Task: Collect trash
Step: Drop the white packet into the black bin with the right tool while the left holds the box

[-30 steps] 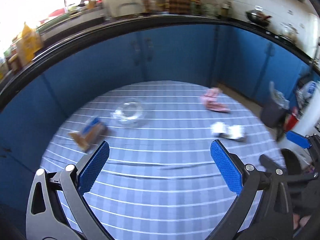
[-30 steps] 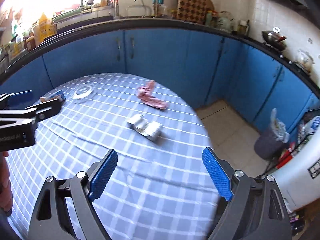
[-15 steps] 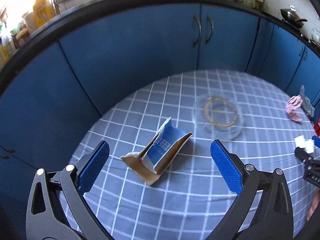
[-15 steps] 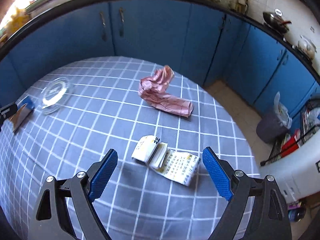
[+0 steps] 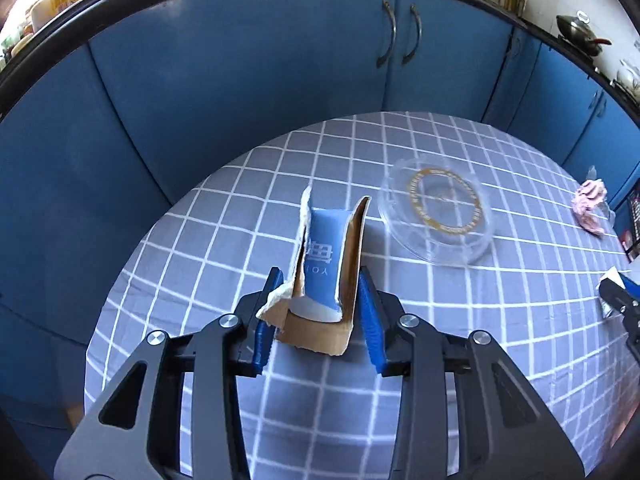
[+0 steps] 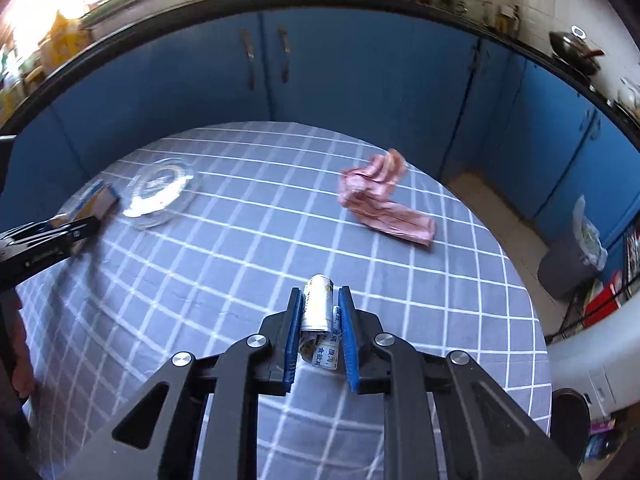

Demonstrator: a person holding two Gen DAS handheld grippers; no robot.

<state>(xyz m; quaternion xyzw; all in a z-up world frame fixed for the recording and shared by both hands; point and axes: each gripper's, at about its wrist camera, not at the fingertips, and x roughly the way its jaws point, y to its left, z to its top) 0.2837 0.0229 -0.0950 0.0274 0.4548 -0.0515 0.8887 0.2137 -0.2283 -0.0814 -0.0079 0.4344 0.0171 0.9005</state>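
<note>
You had the left gripper (image 5: 320, 312) closing on the torn carton (image 5: 326, 264), right gripper (image 6: 319, 330) clamped on the crumpled leaflet (image 6: 318, 316); pink wrapper (image 6: 384, 200) lay at its 1 o'clock, long axis slanting right.

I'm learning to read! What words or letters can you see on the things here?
"YO" and one big white sign, upside down: on the blue torn box between the left claw's closing pads.
Small black Chinese print: on the folded paper that the right claw squeezes; too small to read.
Gold ring of writing: on the clear lid; too blurred.
</note>
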